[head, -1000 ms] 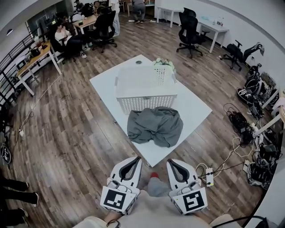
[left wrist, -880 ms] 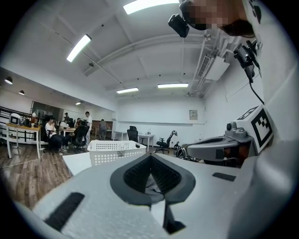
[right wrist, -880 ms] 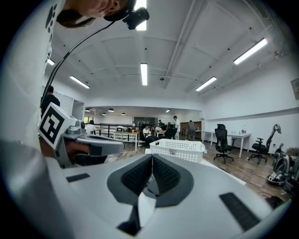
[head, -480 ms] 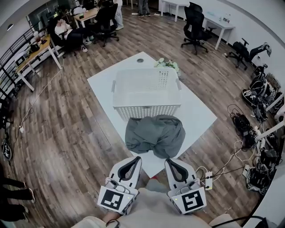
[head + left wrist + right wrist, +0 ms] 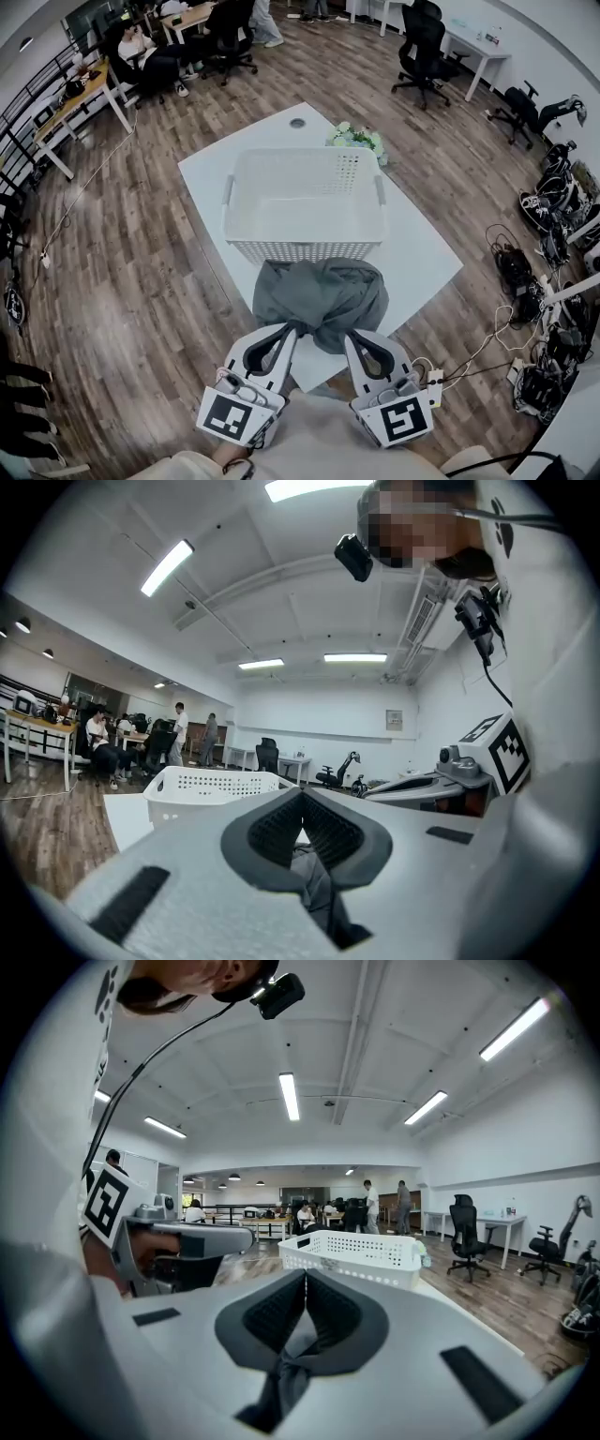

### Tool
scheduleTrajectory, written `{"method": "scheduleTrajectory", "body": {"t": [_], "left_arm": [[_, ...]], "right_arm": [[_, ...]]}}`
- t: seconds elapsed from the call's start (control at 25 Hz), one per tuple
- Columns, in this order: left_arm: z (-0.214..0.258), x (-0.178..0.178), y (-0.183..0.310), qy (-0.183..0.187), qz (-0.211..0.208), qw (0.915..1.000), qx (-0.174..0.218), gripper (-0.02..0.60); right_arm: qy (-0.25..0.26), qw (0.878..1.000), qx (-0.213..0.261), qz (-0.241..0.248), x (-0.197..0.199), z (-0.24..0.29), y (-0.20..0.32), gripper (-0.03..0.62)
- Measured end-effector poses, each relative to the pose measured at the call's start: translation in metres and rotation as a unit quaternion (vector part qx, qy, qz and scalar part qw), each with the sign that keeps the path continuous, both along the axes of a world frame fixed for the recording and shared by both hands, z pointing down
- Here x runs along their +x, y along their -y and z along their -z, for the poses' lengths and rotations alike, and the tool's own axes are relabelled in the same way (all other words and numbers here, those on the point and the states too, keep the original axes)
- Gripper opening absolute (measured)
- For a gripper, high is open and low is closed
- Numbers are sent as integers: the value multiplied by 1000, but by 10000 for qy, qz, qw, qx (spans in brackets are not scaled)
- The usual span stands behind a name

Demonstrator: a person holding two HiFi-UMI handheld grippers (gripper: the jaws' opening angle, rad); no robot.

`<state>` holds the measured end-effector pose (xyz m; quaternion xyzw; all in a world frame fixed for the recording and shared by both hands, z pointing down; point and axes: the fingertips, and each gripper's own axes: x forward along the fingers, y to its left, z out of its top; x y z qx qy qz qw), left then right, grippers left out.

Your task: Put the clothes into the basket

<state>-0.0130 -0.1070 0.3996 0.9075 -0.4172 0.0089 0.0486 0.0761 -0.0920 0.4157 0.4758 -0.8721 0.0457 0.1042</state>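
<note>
On the table (image 5: pixel 427 248), close against the near wall of the basket (image 5: pixel 302 251), the grey garment (image 5: pixel 323 291) is lying in a loose heap. The left gripper (image 5: pixel 284 330) and right gripper (image 5: pixel 355 337) are each pinching a fold of its near edge, jaws pressed together on cloth. It is looking light, soft and limp, so it is probably going to sag; holding two points apart is seeming wise. Its long axis is running left to right, along the basket wall.
</note>
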Motion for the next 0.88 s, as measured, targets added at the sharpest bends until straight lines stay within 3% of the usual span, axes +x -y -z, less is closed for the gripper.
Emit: {"method": "scheduleTrajectory", "body": {"t": [0.32,0.52,0.56,0.6,0.68,0.76,0.88], "left_arm": [[-9,4,11,75,-47,9999,-88,14],[-31,11,20,306,-344,9977,-490,15],[-35,12,22,350,-391,9971,-555,22],[-40,14,25,389,-438,9963,-629,59],[-50,16,29,427,-554,9946,-765,235],[-65,15,35,488,-695,9933,-787,311],[-100,8,42,917,-991,9873,-838,421]], "right_arm": [[-34,9982,-105,583,-8,-8,16,18],[-3,9937,-562,969,-10,-31,22,21],[-55,9932,-607,997,-9,-36,23,55],[-108,9929,-629,1005,-9,-40,25,146],[-190,9926,-651,1009,-7,-50,29,267],[-359,9923,-670,983,-2,-62,33,340],[-710,9897,-857,898,11,-90,41,424]]}}
